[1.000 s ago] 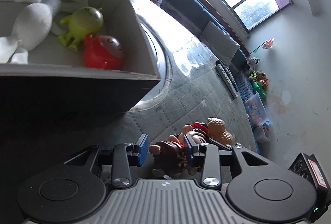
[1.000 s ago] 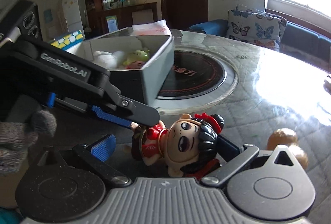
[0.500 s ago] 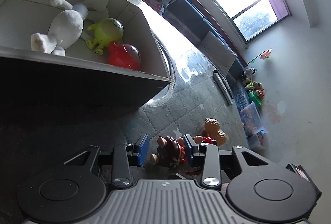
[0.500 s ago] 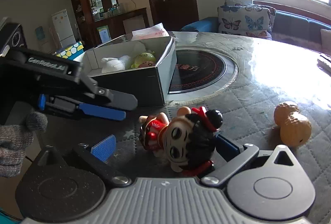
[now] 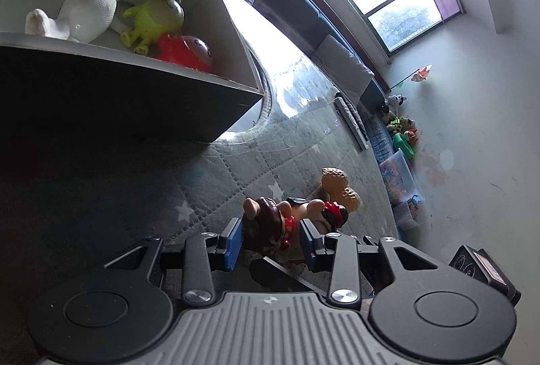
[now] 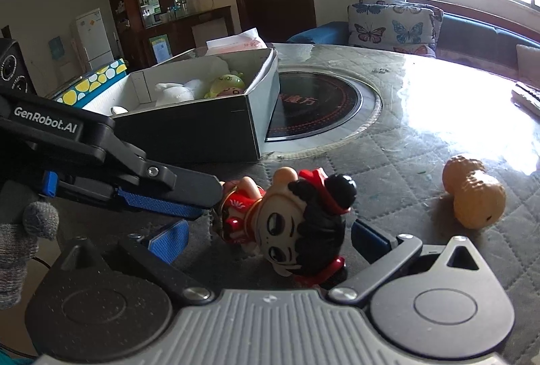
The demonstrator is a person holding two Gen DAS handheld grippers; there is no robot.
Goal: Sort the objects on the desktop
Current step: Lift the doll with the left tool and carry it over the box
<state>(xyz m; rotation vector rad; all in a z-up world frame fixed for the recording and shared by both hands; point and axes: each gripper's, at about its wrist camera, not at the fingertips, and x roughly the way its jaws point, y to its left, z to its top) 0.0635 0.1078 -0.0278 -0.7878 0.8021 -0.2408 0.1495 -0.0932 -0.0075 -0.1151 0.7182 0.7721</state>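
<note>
The quilted table [image 6: 398, 162] carries an open box [image 6: 202, 125] at ten o'clock in the right wrist view, holding a white plush [image 5: 84, 10], a green toy [image 5: 155, 17] and a red toy [image 5: 185, 49]. The doll figurine [image 6: 297, 226] lies on the table at centre. The right gripper [image 6: 270, 240] has its jaws apart around the doll's head. The left gripper [image 5: 271, 242] brackets the doll's body, jaws wide; whether its pads press cannot be told. A peanut toy [image 6: 472, 196] lies at three o'clock, apart.

Left gripper [image 5: 271, 238], right gripper [image 6: 266, 238]: jaws apart.
</note>
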